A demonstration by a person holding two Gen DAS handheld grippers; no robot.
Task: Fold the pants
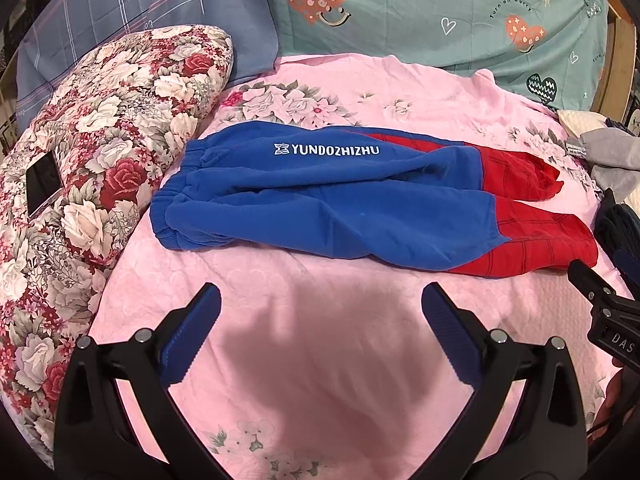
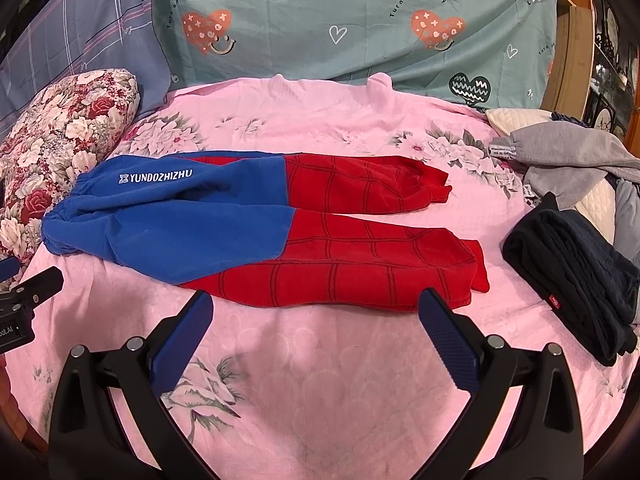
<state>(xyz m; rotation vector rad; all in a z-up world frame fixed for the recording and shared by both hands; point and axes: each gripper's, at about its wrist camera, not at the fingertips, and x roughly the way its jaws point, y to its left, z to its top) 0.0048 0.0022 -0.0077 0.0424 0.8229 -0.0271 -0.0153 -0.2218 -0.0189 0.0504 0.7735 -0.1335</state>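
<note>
Your left gripper (image 1: 320, 300): jaws spread, empty | your right gripper (image 2: 316, 308): jaws spread, empty | pants (image 2: 264, 228): flat on pink sheet (image 2: 320, 380), legs side by side, waistband left.

Bed (image 2: 320, 380) under a pink floral sheet. Pants (image 2: 260, 232) spread flat just ahead of the fingers (image 2: 188, 332), blue waist end to the left, red legs to the right, both legs side by side. Floral pillow (image 1: 100, 140) far left of the fingers, a phone (image 1: 42, 188) lying on top of it. Folded dark garment (image 2: 572, 276) right of the fingers, apart from the red cuffs. Grey garment (image 2: 576, 160) beyond that, near the right edge. Teal heart-print quilt (image 2: 360, 24) and a blue-grey plaid one (image 1: 140, 12) at the far side, beyond the pants.
</note>
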